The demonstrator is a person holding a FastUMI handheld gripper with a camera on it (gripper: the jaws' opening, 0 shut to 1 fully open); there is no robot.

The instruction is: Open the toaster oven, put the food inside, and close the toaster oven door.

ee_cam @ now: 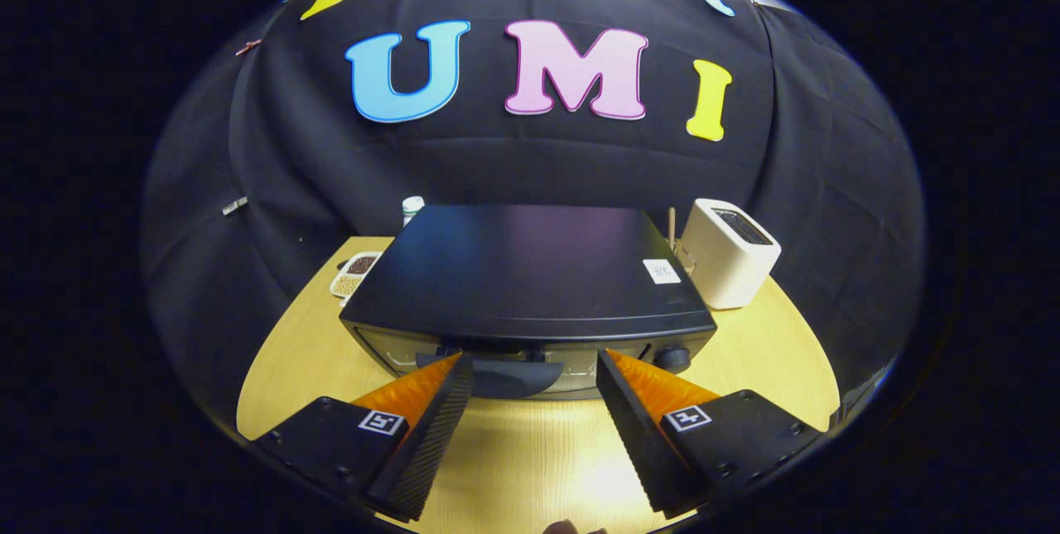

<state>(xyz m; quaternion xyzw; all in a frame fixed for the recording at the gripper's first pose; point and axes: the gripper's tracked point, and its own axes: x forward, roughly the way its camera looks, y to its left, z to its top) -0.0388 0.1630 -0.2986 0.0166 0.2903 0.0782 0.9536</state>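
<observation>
on the wooden table, closed toaster oven, tool spread, fingertips flanking its door handle

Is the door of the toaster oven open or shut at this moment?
Shut. The door stands flush in the toaster oven front, its handle just ahead of the open hand-held gripper.

Black toaster oven, door shut, on table.

Glossy toaster oven, wood-grain table
</observation>
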